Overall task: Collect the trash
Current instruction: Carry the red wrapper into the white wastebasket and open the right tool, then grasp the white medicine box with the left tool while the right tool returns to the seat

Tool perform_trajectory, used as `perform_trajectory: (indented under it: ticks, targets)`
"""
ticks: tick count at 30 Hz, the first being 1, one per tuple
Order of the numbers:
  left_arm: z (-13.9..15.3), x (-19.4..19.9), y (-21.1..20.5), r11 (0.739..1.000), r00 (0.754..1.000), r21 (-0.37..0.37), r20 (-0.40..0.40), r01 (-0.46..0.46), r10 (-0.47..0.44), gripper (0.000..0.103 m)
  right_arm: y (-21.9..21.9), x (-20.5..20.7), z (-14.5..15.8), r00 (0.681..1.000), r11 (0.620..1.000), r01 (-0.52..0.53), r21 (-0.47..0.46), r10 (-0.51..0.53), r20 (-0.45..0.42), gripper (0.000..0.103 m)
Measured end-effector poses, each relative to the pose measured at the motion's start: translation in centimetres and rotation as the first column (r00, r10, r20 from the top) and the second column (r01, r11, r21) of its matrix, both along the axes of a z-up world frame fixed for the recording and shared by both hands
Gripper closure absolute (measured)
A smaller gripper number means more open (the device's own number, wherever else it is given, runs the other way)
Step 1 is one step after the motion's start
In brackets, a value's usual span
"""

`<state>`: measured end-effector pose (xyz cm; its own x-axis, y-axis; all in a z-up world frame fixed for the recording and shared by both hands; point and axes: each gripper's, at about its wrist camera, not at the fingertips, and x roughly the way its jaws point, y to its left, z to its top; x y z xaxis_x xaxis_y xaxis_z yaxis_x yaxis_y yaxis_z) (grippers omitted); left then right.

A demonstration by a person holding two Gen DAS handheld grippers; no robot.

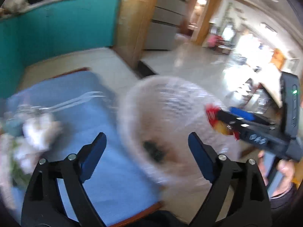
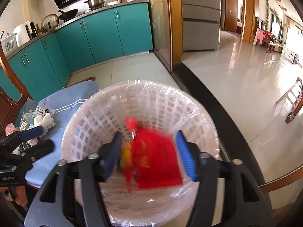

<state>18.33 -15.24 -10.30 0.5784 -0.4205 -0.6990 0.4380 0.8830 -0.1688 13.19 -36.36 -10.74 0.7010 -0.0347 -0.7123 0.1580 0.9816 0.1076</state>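
Note:
A white lattice waste basket [image 2: 94,121] lined with a clear bag stands on the floor beside a blue-cushioned chair; it also shows in the left wrist view [image 1: 151,102]. My right gripper [image 2: 148,151] is open over the basket, and a red and yellow wrapper [image 2: 157,160] is blurred between its fingers, inside the basket. The left wrist view shows the wrapper [image 1: 217,121] at the right gripper's tip. My left gripper [image 1: 146,141] is open and empty over the chair seat and the basket's near rim. Crumpled white tissues and packets [image 2: 42,120] lie on the cushion [image 1: 79,102].
Teal kitchen cabinets [image 2: 98,32] run along the back under a counter with pots. A glass door with a wooden frame [image 2: 166,24] and a dark threshold strip [image 2: 217,113] divide the kitchen from a glossy tiled hall. A wooden chair [image 2: 295,102] stands at the right.

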Motion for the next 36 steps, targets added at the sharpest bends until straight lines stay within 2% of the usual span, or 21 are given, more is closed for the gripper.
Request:
perform_trajectory:
  ticks: [2, 3, 5, 7, 10, 13, 15, 17, 19, 20, 21, 25, 26, 27, 31, 34, 35, 36]
  targets:
    - [0.5, -0.5, 2.3, 0.99, 0.992, 0.075, 0.049, -0.118, 0.114, 0.015, 0.5, 0.7, -0.1, 1.0, 1.0, -0.021, 0.02, 0.021, -0.001, 0.034]
    - [0.9, -0.8, 4.4, 0.972, 0.977, 0.113, 0.087, -0.205, 0.196, 0.015, 1.0, 0.9, -0.1, 0.999, 0.999, -0.038, 0.025, 0.038, 0.0, 0.034]
    - [1.3, -1.4, 8.3, 0.936, 0.942, 0.135, 0.127, -0.325, 0.309, 0.015, 2.0, 1.3, 0.0, 0.997, 0.997, -0.072, 0.028, 0.072, 0.008, 0.034]
    - [1.1, -1.4, 12.1, 0.91, 0.918, 0.133, 0.115, -0.393, 0.38, 0.013, 3.3, 1.6, 0.2, 0.994, 0.993, -0.112, 0.033, 0.112, 0.018, 0.034]
    - [-0.4, -0.8, 17.5, 0.891, 0.895, 0.092, 0.008, -0.444, 0.445, 0.01, 6.9, 2.4, 0.8, 0.978, 0.977, -0.208, 0.041, 0.207, 0.036, 0.033]
    - [-2.3, -0.2, 20.0, 0.894, 0.892, 0.054, -0.065, -0.444, 0.447, 0.01, 11.2, 3.2, 1.0, 0.947, 0.946, -0.322, 0.047, 0.32, 0.039, 0.033]
    - [-3.3, 0.3, 20.8, 0.902, 0.896, 0.026, -0.105, -0.431, 0.431, 0.01, 14.7, 3.6, 0.7, 0.916, 0.916, -0.401, 0.015, 0.401, 0.025, 0.033]
    - [-4.3, 0.9, 21.2, 0.909, 0.9, -0.018, -0.148, -0.417, 0.41, 0.01, 17.5, 4.0, 0.1, 0.9, 0.9, -0.435, -0.035, 0.435, -0.019, 0.033]
    - [-5.4, 1.4, 21.7, 0.904, 0.895, -0.059, -0.185, -0.423, 0.407, 0.01, 19.7, 4.2, -0.7, 0.885, 0.884, -0.465, -0.049, 0.463, -0.053, 0.033]
    - [-5.7, 1.3, 21.9, 0.901, 0.892, -0.066, -0.189, -0.428, 0.41, 0.013, 20.4, 4.3, -1.0, 0.873, 0.874, -0.485, -0.032, 0.483, -0.06, 0.033]
    - [-5.9, 1.3, 22.1, 0.899, 0.891, -0.075, -0.193, -0.431, 0.411, 0.026, 21.0, 4.4, -1.2, 0.858, 0.86, -0.51, -0.002, 0.509, -0.064, 0.033]
    - [-5.9, 0.4, 22.8, 0.899, 0.893, -0.076, -0.182, -0.43, 0.412, 0.04, 22.9, 5.2, -2.1, 0.834, 0.839, -0.544, 0.025, 0.544, -0.092, 0.033]
    - [-5.9, 0.0, 22.9, 0.898, 0.893, -0.077, -0.177, -0.432, 0.415, 0.052, 23.5, 5.4, -2.2, 0.831, 0.836, -0.548, 0.025, 0.548, -0.099, 0.033]
    - [-5.8, -0.4, 23.0, 0.899, 0.893, -0.073, -0.171, -0.432, 0.415, 0.057, 24.1, 5.7, -2.3, 0.826, 0.832, -0.554, 0.032, 0.554, -0.102, 0.033]
    - [-5.6, -1.9, 23.3, 0.901, 0.896, -0.069, -0.167, -0.428, 0.412, 0.057, 26.5, 6.8, -1.9, 0.812, 0.816, -0.574, 0.07, 0.578, -0.083, 0.033]
    - [-6.0, -2.8, 23.3, 0.906, 0.898, -0.058, -0.172, -0.42, 0.405, 0.057, 29.1, 7.8, -1.6, 0.798, 0.801, -0.595, 0.062, 0.598, -0.071, 0.033]
    - [-6.1, -3.0, 23.3, 0.906, 0.898, -0.053, -0.17, -0.42, 0.406, 0.057, 30.1, 8.0, -1.6, 0.794, 0.798, -0.601, 0.049, 0.603, -0.073, 0.037]
    - [-6.1, -3.3, 23.3, 0.907, 0.898, -0.047, -0.169, -0.418, 0.406, 0.057, 30.8, 8.2, -1.7, 0.791, 0.794, -0.606, 0.037, 0.607, -0.078, 0.046]
